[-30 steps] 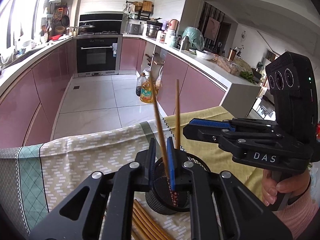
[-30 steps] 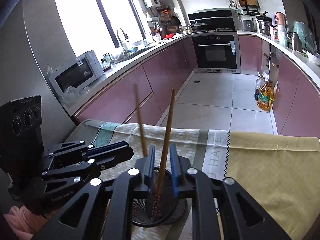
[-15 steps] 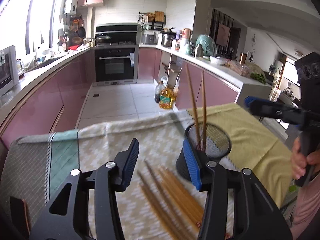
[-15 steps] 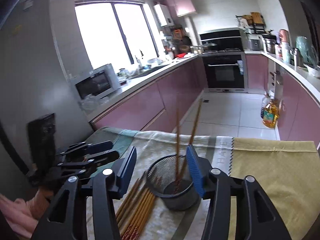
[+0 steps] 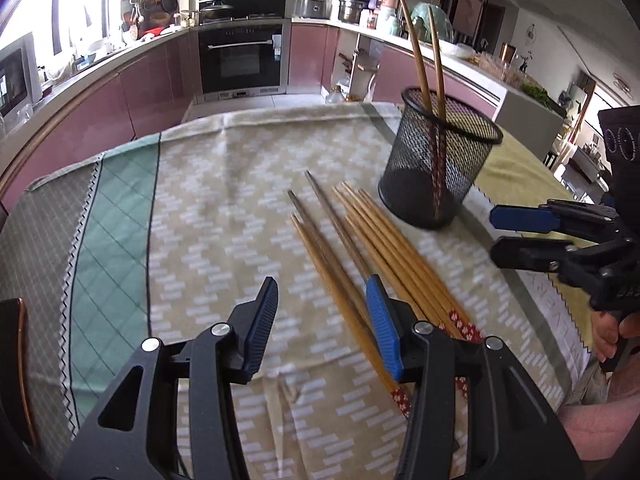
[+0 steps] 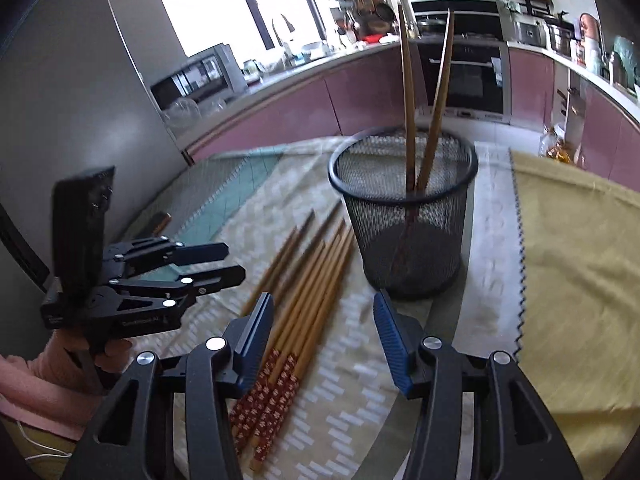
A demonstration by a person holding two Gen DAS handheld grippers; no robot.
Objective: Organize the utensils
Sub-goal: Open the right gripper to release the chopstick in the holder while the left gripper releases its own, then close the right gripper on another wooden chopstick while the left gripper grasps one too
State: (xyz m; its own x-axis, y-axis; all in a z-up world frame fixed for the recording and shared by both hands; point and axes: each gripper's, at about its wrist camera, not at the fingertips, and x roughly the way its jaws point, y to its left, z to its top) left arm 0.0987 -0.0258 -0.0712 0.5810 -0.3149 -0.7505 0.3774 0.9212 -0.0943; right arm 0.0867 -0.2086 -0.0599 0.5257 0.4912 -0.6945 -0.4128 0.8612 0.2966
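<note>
The lower ends of the two standing chopsticks show only dimly through the mesh of the holder. Beside the holder, the patterned ends of the loose chopsticks pass behind the left gripper. Behind the holder, the countertop items are blurred beyond identification.
</note>
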